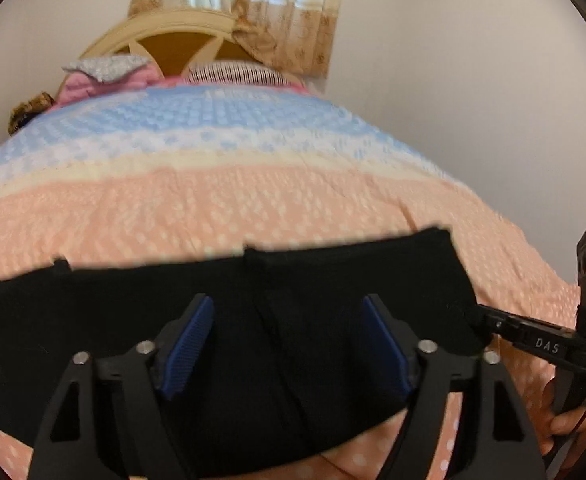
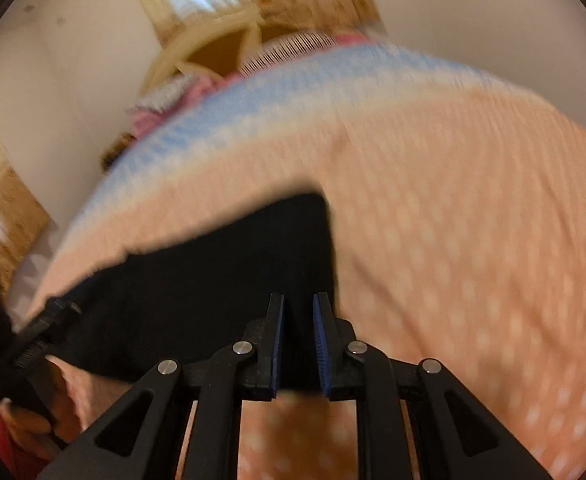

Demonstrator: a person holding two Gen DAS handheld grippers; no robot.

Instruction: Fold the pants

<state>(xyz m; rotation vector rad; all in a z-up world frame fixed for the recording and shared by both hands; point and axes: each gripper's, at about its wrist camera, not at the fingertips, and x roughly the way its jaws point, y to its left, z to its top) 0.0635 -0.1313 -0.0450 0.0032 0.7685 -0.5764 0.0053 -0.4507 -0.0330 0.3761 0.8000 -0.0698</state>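
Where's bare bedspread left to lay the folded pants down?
Free: the wide peach stretch of the bedspread beyond the black pants, up to the blue band, and the peach area right of the pants. Crowded: the headboard end with the pillows, and the near edge where the left gripper and right gripper work.

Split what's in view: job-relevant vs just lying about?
Job:
black pants, spread on the bedspread
left gripper, jaws wide open over the pants
right gripper, jaws narrow around the pants' edge

Lying about:
pink pillow
headboard
curtain
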